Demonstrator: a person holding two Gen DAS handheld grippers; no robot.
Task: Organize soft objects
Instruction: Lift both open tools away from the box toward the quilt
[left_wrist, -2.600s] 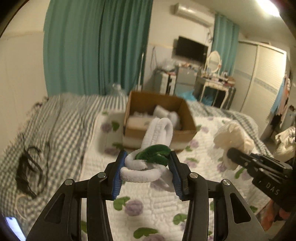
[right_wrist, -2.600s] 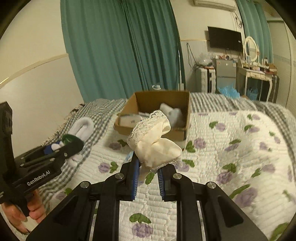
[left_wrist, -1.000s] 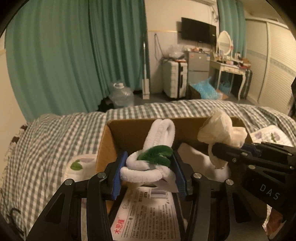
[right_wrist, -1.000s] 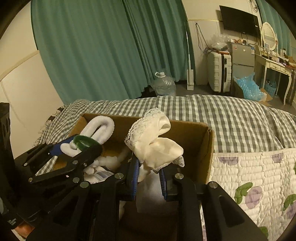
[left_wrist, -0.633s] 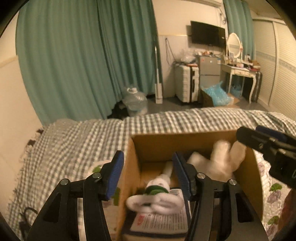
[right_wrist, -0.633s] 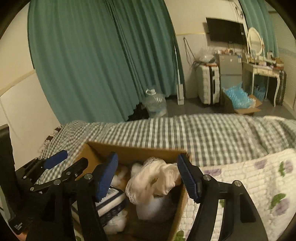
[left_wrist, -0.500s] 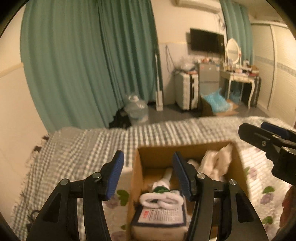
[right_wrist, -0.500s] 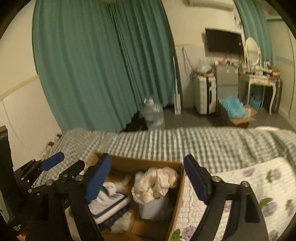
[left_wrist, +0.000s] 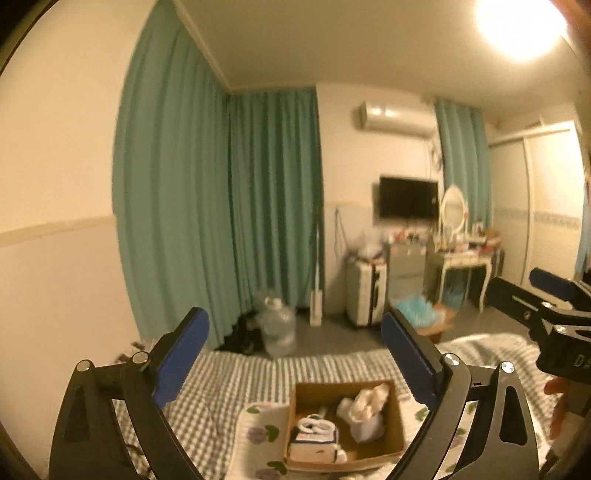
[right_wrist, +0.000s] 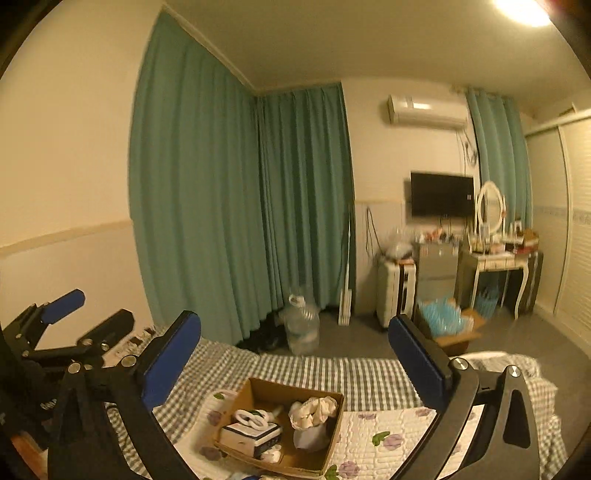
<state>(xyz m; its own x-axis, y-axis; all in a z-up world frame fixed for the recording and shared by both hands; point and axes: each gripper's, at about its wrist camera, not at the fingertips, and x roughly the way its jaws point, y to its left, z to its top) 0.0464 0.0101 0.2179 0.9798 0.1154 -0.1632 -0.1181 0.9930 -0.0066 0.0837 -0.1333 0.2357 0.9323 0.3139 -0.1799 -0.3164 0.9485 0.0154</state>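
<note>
A brown cardboard box (left_wrist: 395, 443) (right_wrist: 332, 439) sits on the bed, far below both grippers. Inside it lie the white and green fluffy item (left_wrist: 314, 427) (right_wrist: 254, 416) on a white packet, and the cream lace cloth (left_wrist: 367, 398) (right_wrist: 313, 408). My left gripper (left_wrist: 295, 354) is wide open and empty, high above the box. My right gripper (right_wrist: 295, 354) is wide open and empty too, and also shows at the right edge of the left wrist view (left_wrist: 546, 306). The left gripper shows at the left of the right wrist view (right_wrist: 74, 325).
The bed has a grey checked blanket (right_wrist: 369, 373) and a white floral quilt (right_wrist: 391, 435). Teal curtains (right_wrist: 236, 206), a water jug (right_wrist: 301, 325), a suitcase (right_wrist: 395, 291), a dressing table (right_wrist: 495, 266) and a wall TV (right_wrist: 441, 199) stand beyond.
Both grippers opened and dropped the fluffy item and the lace cloth into the box. Both then rose and pulled back, so the box now looks small and far below.
</note>
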